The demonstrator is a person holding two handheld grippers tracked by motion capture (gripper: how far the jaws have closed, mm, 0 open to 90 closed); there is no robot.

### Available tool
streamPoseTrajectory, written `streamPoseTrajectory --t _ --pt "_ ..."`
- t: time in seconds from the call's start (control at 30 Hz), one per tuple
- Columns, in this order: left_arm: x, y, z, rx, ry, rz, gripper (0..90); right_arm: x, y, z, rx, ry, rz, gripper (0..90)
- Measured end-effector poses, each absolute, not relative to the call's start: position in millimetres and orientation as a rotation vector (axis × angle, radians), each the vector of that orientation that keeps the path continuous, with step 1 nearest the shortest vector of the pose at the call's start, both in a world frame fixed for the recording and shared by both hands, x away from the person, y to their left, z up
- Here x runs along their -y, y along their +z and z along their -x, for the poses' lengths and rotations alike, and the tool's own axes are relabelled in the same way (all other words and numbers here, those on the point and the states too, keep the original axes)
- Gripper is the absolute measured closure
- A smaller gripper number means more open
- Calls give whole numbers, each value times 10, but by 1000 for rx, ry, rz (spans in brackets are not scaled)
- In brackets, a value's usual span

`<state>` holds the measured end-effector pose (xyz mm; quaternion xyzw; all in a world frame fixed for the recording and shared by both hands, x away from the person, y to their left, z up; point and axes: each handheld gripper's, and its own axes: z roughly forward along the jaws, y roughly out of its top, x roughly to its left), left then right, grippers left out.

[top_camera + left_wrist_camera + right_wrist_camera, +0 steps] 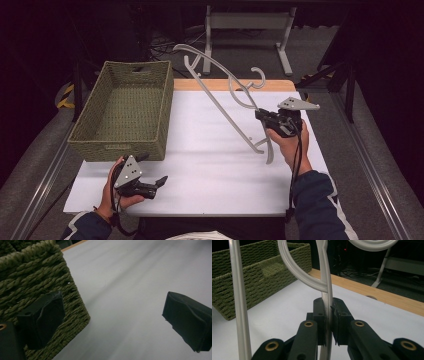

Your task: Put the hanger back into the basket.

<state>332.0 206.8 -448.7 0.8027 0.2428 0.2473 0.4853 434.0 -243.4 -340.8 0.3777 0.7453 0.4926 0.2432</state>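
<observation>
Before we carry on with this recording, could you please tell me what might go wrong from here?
1. The right gripper pinches only one thin bar of the tall grey curved metal stand, which is tilted; it could swivel or slip in the jaws.
2. The stand's foot looks barely on the white table, so it may skid.
3. The open left gripper sits near the green woven basket and might bump it.

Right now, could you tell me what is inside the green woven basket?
The basket looks empty: the high view shows only its bare woven floor. The near wall hides a strip of the floor just behind it, so that part cannot be checked. The metal stand is outside it, held by the right gripper.
</observation>
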Motion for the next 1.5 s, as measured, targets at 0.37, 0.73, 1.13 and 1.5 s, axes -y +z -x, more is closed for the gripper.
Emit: streamPoseTrajectory --t 0.37,0.73,1.13,1.5 --pt "-2282 -4427 -3282 -645 650 -1900 48 1828 -3422 -4541 -2111 1392 -992 826" --pt "-2337 -4417 -3226 -661 665 -1879 48 1131 -3328 -4634 -2217 1383 -925 826" --pt "-2396 -4410 -3176 -661 676 -1870 49 436 -3218 -4854 -2293 1380 -960 826" --pt "-2423 -4400 -3170 -647 669 -1862 50 -120 -2999 -4979 -2317 1407 -991 826"
